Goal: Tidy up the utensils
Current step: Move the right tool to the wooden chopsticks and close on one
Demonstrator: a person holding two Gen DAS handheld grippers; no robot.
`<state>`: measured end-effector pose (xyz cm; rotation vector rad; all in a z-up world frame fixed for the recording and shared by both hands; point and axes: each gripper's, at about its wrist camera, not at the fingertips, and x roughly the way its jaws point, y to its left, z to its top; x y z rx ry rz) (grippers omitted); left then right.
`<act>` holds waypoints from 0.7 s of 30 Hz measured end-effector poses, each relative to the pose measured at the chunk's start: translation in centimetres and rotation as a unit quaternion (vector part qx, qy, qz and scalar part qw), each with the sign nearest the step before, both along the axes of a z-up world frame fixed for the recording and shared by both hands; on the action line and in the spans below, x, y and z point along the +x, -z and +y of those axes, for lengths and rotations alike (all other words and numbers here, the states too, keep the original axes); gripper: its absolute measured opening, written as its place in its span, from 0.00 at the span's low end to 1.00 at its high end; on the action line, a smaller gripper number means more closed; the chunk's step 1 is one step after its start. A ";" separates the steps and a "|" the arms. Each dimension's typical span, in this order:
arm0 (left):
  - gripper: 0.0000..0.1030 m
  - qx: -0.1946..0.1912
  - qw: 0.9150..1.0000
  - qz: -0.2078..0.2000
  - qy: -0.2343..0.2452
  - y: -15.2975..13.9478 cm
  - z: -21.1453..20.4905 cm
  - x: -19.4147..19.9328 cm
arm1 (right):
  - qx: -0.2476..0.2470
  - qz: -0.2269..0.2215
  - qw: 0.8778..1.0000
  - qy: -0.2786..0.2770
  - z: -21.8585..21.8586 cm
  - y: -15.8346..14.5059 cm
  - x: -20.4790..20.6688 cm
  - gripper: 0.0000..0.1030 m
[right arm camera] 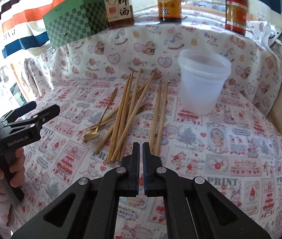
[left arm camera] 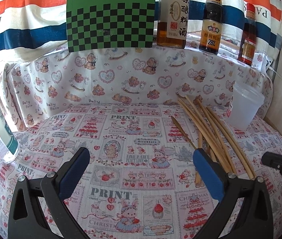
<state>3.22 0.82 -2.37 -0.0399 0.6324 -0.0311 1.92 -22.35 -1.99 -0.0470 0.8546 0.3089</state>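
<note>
Nearest the right wrist camera, the right gripper (right arm camera: 141, 149) has its blue-padded jaws pressed together. Nothing can be seen between them, though their tips sit over the near ends of the loose wooden chopsticks (right arm camera: 127, 115). Whether one thin stick is pinched there cannot be told. In my judgement this is either a missed or a very slender pick.

At nine o'clock in that view, a hand (right arm camera: 3, 176) carries the left gripper (right arm camera: 47, 109). In its own camera the left gripper (left arm camera: 141, 165) stands wide apart and holds nothing, hovering above the printed pink-and-white cloth (left arm camera: 121, 195). It appears to be kept clear so that the right side can work.

Beyond the right gripper's tips, the chopsticks fan out toward twelve o'clock in a crossed heap, with one pair lying apart on the one o'clock side. A slim gold metal spoon (right arm camera: 99, 125) lies at eleven o'clock, its bowl toward the camera. A gold metal fork (right arm camera: 141, 107) lies partly under the sticks. The utensils are scattered flat, not yet sorted.

Farther, at one o'clock, the translucent plastic cup (right arm camera: 202, 83) stands upright and open-mouthed, just beyond the sticks. Nothing can be seen inside it. It is plausibly the intended holder, placed within short reach.

Farthest back, a green checkered box (right arm camera: 77, 20) and three sauce bottles (right arm camera: 119, 4) line a raised ledge, apart from the work.
</note>
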 end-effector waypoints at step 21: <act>1.00 0.005 1.000 0.007 0.004 0.2 -0.2 0.1 | -0.078 0.040 0.996 0.011 1.9 3.7 0.9 0.17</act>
